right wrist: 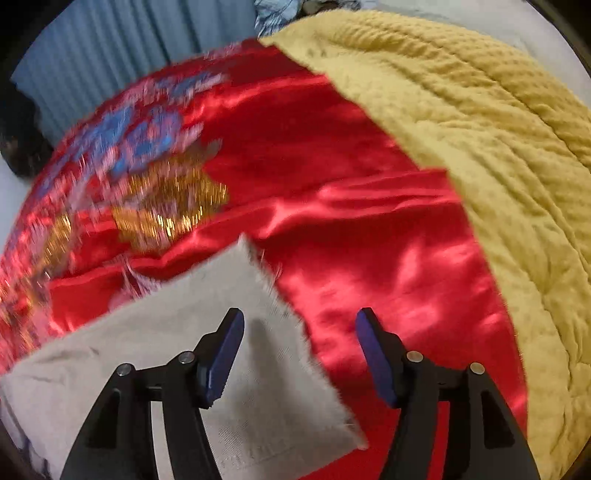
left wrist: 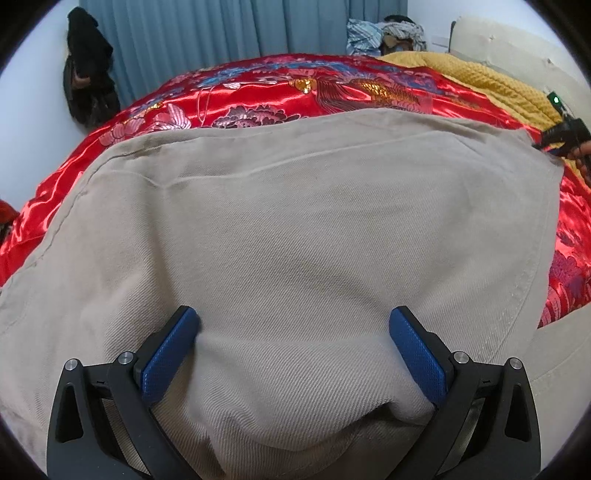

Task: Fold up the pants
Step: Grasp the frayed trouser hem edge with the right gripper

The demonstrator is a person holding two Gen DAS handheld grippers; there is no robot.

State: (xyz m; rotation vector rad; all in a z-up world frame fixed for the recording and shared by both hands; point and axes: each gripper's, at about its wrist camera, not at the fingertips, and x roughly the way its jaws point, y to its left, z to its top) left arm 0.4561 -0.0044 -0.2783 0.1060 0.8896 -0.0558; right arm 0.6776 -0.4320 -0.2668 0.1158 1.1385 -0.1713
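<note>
Beige pants [left wrist: 295,229] lie spread flat on a red embroidered satin cover [left wrist: 258,92]. My left gripper [left wrist: 294,317] is open, its blue pads [left wrist: 170,354] wide apart just over the near part of the pants, where the cloth bulges up between the jaws. My right gripper [right wrist: 299,321] is open over a frayed hem corner of the pants [right wrist: 229,302]; its left finger is above the cloth, its right finger above the red cover [right wrist: 351,221]. The right gripper also shows in the left wrist view [left wrist: 565,134], at the pants' far right corner.
A yellow knitted blanket [right wrist: 480,129] lies over the right side of the bed, also in the left wrist view [left wrist: 491,81]. Blue curtains [left wrist: 207,33] hang behind. A dark garment [left wrist: 88,70] hangs at the left wall. Crumpled clothes [left wrist: 388,33] sit at the back.
</note>
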